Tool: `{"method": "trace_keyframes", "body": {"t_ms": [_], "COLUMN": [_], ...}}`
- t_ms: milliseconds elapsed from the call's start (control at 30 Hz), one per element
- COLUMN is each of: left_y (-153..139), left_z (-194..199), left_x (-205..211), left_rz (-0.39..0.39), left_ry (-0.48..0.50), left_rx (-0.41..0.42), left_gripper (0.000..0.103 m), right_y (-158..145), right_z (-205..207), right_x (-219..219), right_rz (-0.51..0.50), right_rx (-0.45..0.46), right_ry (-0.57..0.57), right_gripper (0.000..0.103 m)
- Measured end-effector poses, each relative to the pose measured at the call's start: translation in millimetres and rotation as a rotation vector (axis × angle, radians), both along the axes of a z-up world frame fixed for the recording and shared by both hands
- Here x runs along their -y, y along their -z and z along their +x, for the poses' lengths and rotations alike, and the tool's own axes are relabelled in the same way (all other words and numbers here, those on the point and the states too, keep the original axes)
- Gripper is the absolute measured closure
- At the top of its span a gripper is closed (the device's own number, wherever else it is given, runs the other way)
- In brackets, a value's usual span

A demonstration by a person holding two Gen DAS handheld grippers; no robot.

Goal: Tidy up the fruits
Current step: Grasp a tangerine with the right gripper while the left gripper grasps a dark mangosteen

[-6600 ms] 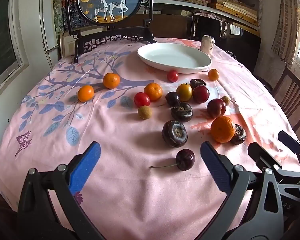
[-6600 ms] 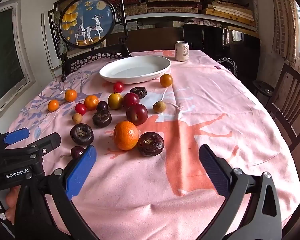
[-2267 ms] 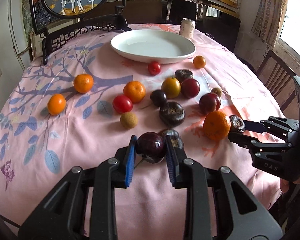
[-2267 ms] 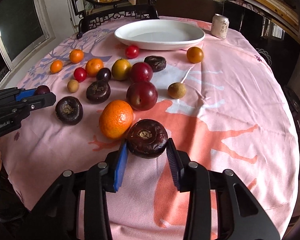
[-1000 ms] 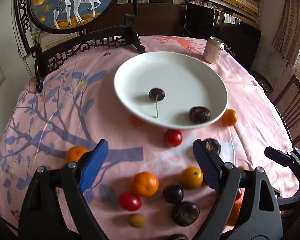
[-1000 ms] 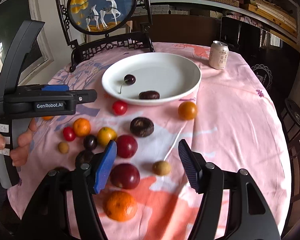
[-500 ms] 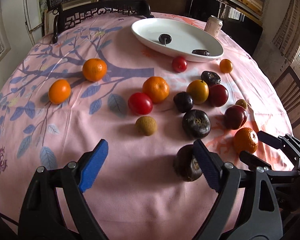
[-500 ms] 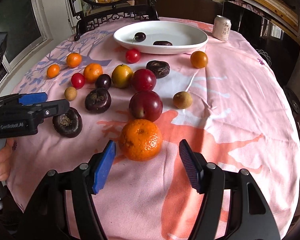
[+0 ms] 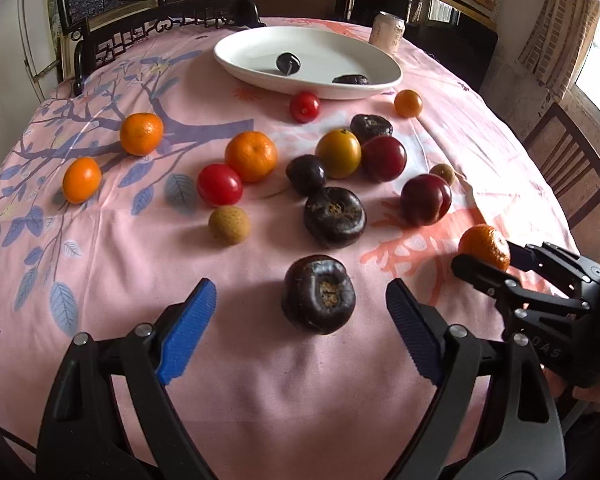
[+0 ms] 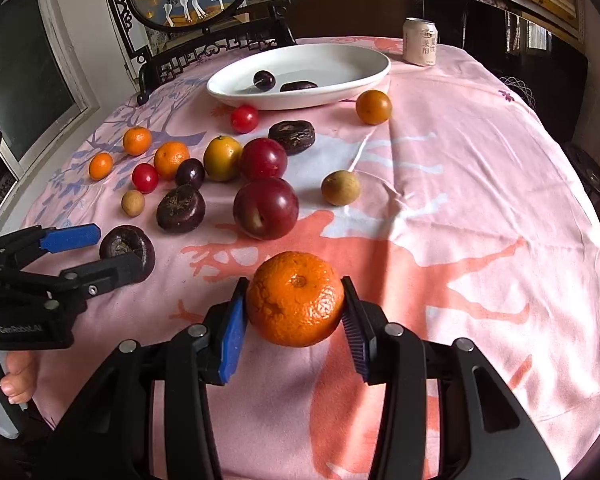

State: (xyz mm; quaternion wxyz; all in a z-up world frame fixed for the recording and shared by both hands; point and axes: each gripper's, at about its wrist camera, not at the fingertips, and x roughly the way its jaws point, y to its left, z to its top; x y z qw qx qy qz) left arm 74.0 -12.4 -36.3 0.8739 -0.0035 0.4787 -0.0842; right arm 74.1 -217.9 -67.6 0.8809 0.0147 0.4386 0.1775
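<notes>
A second ago both my hand-held grippers hovered over the far white oval plate (image 10: 380,68); now they have dropped back to the near fruit on the pink-clothed table (image 10: 480,200). My right hand-held gripper (image 10: 296,320) is closing on the large bumpy orange tangerine (image 10: 296,298), its blue pads at the fruit's left and right flanks. My left hand-held gripper (image 9: 300,322) is spread wide around the nearest dark wrinkled flattened fruit (image 9: 319,294), touching nothing. A stemmed dark cherry (image 10: 264,80) and one dark fruit already lie in the plate, so I judge this the next pair to carry. The tangerine is near-round, no real long axis, its stem scar facing up and slightly away.
</notes>
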Motion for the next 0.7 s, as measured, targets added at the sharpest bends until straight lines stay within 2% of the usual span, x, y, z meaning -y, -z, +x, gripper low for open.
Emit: {"method": "trace_keyframes", "body": {"t_ms": [100,167,200,233,333,433,567,700], "left_y": [9.2,11.1,11.0,10.3,4.4,-13.4,-50.8,-81.4], "left_z": [1.7,2.6,3.1,4.0,8.6,14.5,39.4,81.8], "left_x": [5.6,8.5,10.3,11.3,10.4,7.7,4.1,6.4], "left_rz": [0.016,0.05,0.05,0.055,0.061,0.059,0.025,0.013], "left_ry": [0.012,0.007,0.021,0.028,0.031,0.038,0.039,0.013], "left_rx": [-0.009,0.009,0.011,0.009,0.0,0.038,0.098,0.18], "left_gripper": [0.023,0.048,0.058,0.062,0.062,0.062,0.062,0.062], "right_y": [0.1,-0.6,-1.4,-2.4,-10.0,-27.8,-62.2,-87.3], "right_z": [-3.7,-4.5,-4.7,-5.0,-4.5,-1.0,13.6,42.3], "right_x": [6.2,7.0,6.5,6.2,4.9,7.6,11.6,1.1], "right_rz": [0.012,0.022,0.025,0.03,0.045,0.068,0.095,0.064], "right_rx": [-0.003,-0.006,-0.005,-0.003,0.012,0.055,0.158,0.288], "right_ry": [0.0,-0.008,-0.015,-0.019,-0.032,-0.032,0.003,0.028], "right_gripper": [0.058,0.058,0.058,0.058,0.058,0.058,0.058,0.058]}}
